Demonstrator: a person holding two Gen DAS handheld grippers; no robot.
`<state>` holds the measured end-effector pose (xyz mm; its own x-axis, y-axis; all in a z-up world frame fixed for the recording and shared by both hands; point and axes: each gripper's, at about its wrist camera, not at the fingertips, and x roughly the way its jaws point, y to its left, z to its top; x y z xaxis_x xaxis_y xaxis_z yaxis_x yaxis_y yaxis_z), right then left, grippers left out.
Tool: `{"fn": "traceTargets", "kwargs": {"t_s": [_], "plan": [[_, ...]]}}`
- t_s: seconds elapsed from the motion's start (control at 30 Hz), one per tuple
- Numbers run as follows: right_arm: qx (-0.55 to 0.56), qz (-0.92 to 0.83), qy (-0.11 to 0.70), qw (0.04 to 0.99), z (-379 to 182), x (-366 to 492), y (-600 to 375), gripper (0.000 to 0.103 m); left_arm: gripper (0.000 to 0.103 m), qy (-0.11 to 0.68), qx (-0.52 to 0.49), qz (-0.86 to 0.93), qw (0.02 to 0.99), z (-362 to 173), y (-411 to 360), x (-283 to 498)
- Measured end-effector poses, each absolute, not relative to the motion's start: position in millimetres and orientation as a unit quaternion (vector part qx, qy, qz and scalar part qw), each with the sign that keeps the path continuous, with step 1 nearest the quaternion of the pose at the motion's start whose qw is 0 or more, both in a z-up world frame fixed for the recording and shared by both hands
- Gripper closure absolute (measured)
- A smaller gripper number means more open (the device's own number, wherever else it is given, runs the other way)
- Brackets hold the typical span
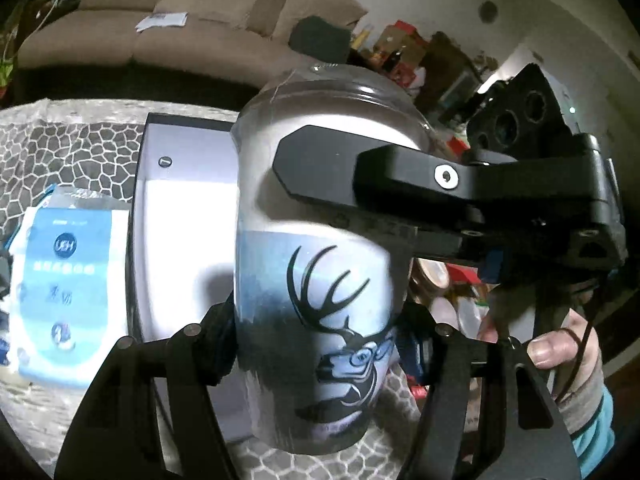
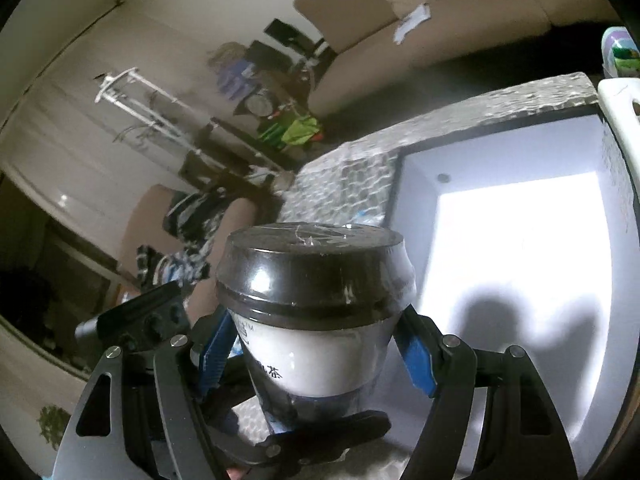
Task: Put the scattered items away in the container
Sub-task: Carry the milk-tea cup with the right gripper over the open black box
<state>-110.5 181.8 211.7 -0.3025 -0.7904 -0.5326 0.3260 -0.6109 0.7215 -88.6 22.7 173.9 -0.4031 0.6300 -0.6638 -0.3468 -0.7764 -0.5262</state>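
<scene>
Left gripper [image 1: 320, 344] clamps the deer-print cup [image 1: 316, 272] low on its body, pads at 9 and 3 o'clock, cup upright between them. Right gripper [image 2: 316, 356] grips the same-looking dark-lidded cup [image 2: 316, 300] below the lid, blue pads [image 2: 418, 360] pressing both sides. White open box [image 2: 520, 260] sits at 2 o'clock on the pebble-pattern table [image 2: 360, 160]. Blue-labelled packet [image 1: 66, 280] lies at 9 o'clock beside the box.
</scene>
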Motion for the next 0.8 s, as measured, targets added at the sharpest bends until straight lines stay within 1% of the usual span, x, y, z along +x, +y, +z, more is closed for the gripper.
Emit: {"fn": "traceTargets", "kwargs": {"t_s": [0.07,0.27,0.43,0.53,0.6,0.7,0.8], "plan": [[0.471,-0.766,-0.254,0.355,200.2,-127.8,185.9,0.028,0.042,-0.16,-0.466,0.82,0.292,162.1,25.0,-103.5],[0.491,-0.755,-0.265,0.345,163.9,-170.3,194.7,0.028,0.041,-0.141,-0.49,0.816,0.272,130.5,36.1,-139.5],[0.515,-0.746,-0.257,0.335,140.2,-196.4,193.3,0.028,0.041,-0.103,-0.514,0.817,0.242,115.3,44.5,-153.5],[0.524,-0.742,-0.26,0.327,129.2,-209.5,195.9,0.028,0.041,-0.099,-0.521,0.816,0.231,112.8,40.9,-153.9],[0.53,-0.74,-0.261,0.32,120.1,-218.4,195.7,0.028,0.041,-0.113,-0.52,0.811,0.242,114.7,29.8,-149.1],[0.545,-0.737,-0.249,0.312,105.2,-230.9,188.5,0.028,0.041,-0.12,-0.507,0.815,0.255,124.9,14.7,-140.0],[0.566,-0.734,-0.221,0.303,88.5,-241.8,171.9,0.029,0.041,-0.106,-0.497,0.822,0.256,133.8,-4.2,-131.5]]}}
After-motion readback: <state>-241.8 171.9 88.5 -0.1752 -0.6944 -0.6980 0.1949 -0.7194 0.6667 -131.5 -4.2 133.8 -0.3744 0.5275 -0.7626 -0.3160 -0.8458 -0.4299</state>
